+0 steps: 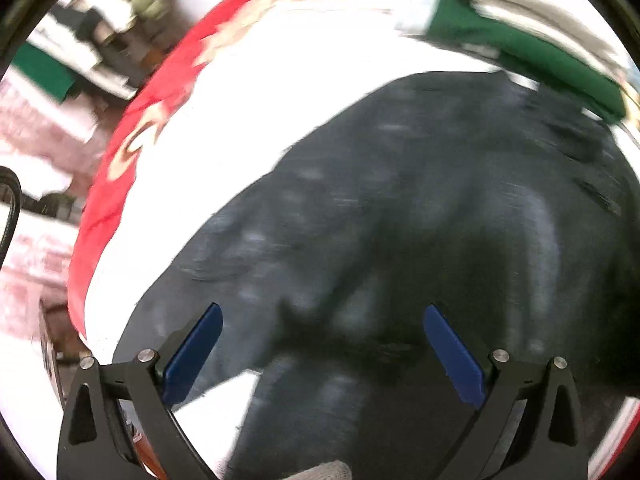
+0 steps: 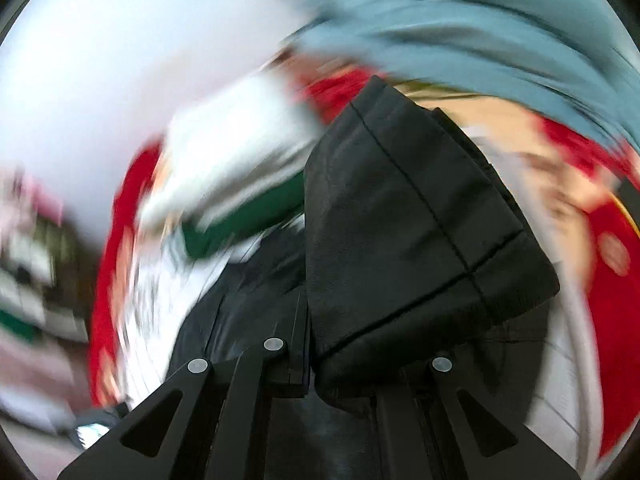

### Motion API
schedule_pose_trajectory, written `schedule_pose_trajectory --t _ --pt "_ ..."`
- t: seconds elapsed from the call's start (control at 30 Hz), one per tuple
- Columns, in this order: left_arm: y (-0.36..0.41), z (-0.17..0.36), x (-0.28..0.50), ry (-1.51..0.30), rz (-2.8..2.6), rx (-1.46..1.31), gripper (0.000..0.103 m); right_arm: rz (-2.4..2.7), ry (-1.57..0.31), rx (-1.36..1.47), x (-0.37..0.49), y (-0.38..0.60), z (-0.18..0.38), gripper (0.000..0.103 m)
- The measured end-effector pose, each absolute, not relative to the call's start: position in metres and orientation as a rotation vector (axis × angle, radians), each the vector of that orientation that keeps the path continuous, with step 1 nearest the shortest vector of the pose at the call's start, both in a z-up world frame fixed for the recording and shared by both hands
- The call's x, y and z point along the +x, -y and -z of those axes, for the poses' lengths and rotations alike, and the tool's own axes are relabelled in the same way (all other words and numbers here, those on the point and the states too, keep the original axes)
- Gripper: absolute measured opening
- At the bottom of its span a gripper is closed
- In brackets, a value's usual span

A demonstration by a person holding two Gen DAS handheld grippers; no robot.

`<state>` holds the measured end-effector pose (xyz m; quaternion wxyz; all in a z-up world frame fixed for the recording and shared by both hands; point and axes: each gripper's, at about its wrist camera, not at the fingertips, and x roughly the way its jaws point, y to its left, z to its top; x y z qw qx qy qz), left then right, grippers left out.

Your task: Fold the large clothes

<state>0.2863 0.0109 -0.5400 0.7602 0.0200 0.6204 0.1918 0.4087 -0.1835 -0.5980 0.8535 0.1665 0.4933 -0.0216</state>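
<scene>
A large dark garment point(image 1: 400, 220) lies spread over a white cover point(image 1: 260, 100) in the left wrist view, blurred by motion. My left gripper point(image 1: 324, 344) hangs above it, open, its blue pads point(image 1: 196, 352) wide apart with nothing between them. In the right wrist view my right gripper point(image 2: 310, 312) is shut on a hemmed corner of the dark garment point(image 2: 420, 220), which stands up in a stitched fold in front of the camera and hides the right finger.
The white cover has a red patterned border point(image 1: 132, 152) and a green band point(image 1: 520, 48). Blurred household clutter point(image 1: 112, 20) sits beyond the red edge at upper left. A blue-grey cloth point(image 2: 460, 28) fills the top of the right wrist view.
</scene>
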Motion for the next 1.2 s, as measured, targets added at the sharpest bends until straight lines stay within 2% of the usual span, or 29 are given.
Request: schedule_pose_trajectory --t 0.17,0.23,0.4,0.5,0.6,0.7,0.77,0.97,1.1,1.2 --pt "-0.08 0.562 0.278 -1.391 -0.502 -0.005 0.103 -0.129 -1.299 -0.046 0.433 0.038 0.697 0.008" --pt "-0.097 0.564 0.273 -1.392 -0.512 -0.018 0.103 -0.155 -1.408 -0.083 0.43 0.029 0.725 0.018" --pt "-0.128 0.552 0.245 -1.419 -0.505 -0.123 0.103 -0.241 -1.378 0.117 0.413 0.049 0.695 0.049" --pt "-0.149 0.541 0.214 -1.431 -0.523 -0.212 0.103 -0.24 -1.374 0.193 0.392 0.074 0.678 0.058" --pt "-0.174 0.538 0.173 -1.47 -0.568 -0.391 0.103 -0.186 -1.439 0.297 0.369 0.101 0.676 0.058" --pt "-0.213 0.553 0.121 -1.5 -0.627 -0.756 0.103 -0.156 -1.506 0.349 0.354 0.113 0.682 0.058" --pt "-0.236 0.566 0.086 -1.437 -0.661 -1.019 0.103 -0.145 -1.532 0.35 0.345 0.118 0.689 0.058" --pt "-0.279 0.628 0.028 -1.183 -0.757 -1.496 0.102 -0.103 -1.59 0.418 0.332 0.115 0.724 0.058" --pt "-0.313 0.647 0.016 -1.046 -0.91 -1.524 0.099 -0.071 -1.589 0.427 0.334 0.103 0.731 0.058" --pt "-0.336 0.641 0.02 -0.955 -1.026 -1.485 0.086 -0.069 -1.594 0.427 0.335 0.094 0.732 0.058"
